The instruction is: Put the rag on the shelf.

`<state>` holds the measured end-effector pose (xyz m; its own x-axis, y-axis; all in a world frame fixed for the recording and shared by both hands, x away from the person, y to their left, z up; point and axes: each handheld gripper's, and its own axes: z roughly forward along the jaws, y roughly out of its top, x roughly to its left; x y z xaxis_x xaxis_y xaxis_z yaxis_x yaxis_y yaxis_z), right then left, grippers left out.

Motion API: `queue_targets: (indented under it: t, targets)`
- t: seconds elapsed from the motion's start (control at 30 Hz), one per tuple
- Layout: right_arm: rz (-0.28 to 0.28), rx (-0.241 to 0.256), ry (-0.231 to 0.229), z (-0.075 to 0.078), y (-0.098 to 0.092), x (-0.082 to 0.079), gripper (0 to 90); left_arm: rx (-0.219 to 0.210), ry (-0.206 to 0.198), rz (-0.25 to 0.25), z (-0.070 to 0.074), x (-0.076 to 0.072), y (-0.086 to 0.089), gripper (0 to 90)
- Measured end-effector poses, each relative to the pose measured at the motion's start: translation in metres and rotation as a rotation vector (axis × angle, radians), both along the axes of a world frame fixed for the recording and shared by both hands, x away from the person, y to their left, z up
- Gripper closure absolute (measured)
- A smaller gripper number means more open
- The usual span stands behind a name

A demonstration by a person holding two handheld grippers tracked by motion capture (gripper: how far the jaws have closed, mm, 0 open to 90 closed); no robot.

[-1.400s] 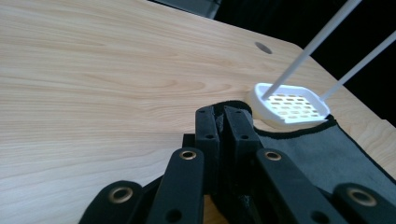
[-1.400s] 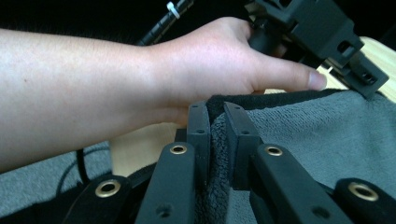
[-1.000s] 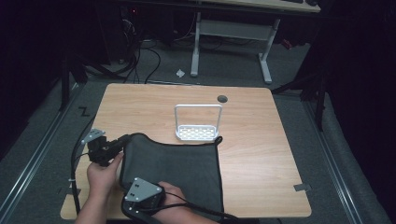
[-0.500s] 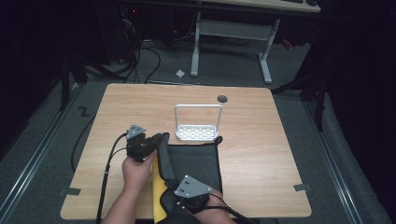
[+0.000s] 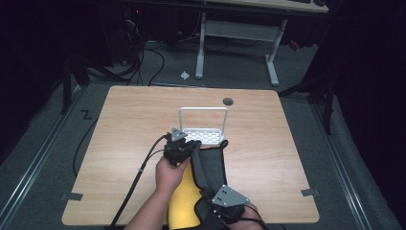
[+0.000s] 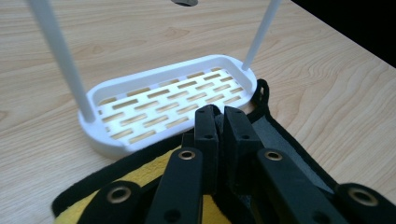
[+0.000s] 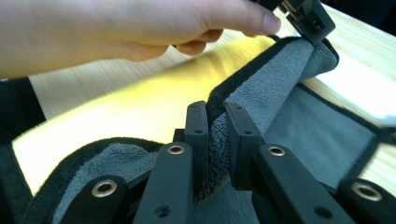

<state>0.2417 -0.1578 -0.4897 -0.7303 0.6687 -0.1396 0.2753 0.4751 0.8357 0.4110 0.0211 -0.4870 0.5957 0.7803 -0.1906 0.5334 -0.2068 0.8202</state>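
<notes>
A cloth, grey (image 5: 211,165) on one face and yellow (image 5: 184,201) on the other with black trim, lies half folded at the table's front middle. My left gripper (image 5: 184,148) is shut on its far edge, right beside the white rack (image 5: 203,136). In the left gripper view the jaws (image 6: 222,116) pinch the grey cloth (image 6: 285,144) just in front of the rack (image 6: 163,102). My right gripper (image 5: 214,199) is shut on the near edge; its view shows the jaws (image 7: 215,116) closed on the raised cloth fold (image 7: 280,93), with the left gripper (image 7: 308,18) beyond.
The wooden table (image 5: 287,143) has a round grommet hole (image 5: 228,101) behind the rack. Tape marks sit at the front corners (image 5: 310,192). A cable (image 5: 139,172) trails from the left gripper over the front edge. A white desk frame (image 5: 234,28) stands on the floor beyond.
Both grippers have moved right with the cloth's left edge, turning it over onto itself. The yellow underside now shows, and the left gripper has ended up by the rack.
</notes>
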Motion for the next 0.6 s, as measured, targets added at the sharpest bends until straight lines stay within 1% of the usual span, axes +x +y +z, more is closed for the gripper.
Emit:
queue_targets:
  t: [0.07,0.13,0.2,0.23,0.3,0.37,0.43,0.47,0.5,0.53,0.57,0.6]
  targets:
    - [-0.009,0.0,0.008,-0.001,-0.003,0.0,80.3,0.002,0.004,-0.001,-0.001,0.0,-0.003,84.5]
    - [-0.025,-0.004,0.019,-0.005,-0.01,0.0,79.7,0.02,0.007,-0.011,-0.003,0.001,-0.012,84.3]
    - [-0.036,-0.002,0.027,-0.006,-0.015,-0.001,79.5,0.023,0.008,-0.022,-0.003,0.001,-0.019,84.2]
    - [-0.037,-0.001,0.027,-0.007,-0.017,-0.002,79.5,0.023,0.008,-0.022,-0.003,0.001,-0.019,84.2]
    - [-0.043,-0.002,0.029,-0.008,-0.022,-0.004,79.2,0.024,0.007,-0.043,-0.003,0.001,-0.03,84.1]
    - [-0.045,-0.001,0.026,-0.008,-0.025,-0.006,76.8,0.023,0.011,-0.059,-0.004,0.001,-0.038,83.9]
    - [-0.041,0.002,0.032,-0.008,-0.028,-0.008,70.5,0.013,0.012,-0.078,-0.005,0.001,-0.047,83.8]
    - [-0.043,0.006,0.025,-0.007,-0.028,-0.009,66.4,0.013,0.012,-0.078,-0.005,0.001,-0.047,81.7]
    - [-0.049,0.008,0.014,-0.006,-0.029,-0.01,62.8,-0.006,0.02,-0.108,-0.006,0.0,-0.055,76.2]
    - [-0.056,0.018,0.004,-0.005,-0.03,-0.01,61.3,-0.013,0.027,-0.111,-0.006,0.0,-0.057,69.6]
    - [-0.056,0.018,0.004,-0.005,-0.03,-0.01,61.3,-0.013,0.027,-0.111,-0.006,0.0,-0.057,65.7]
    - [-0.07,0.033,-0.011,-0.003,-0.033,-0.009,59.5,-0.035,0.035,-0.123,-0.006,-0.001,-0.057,63.9]
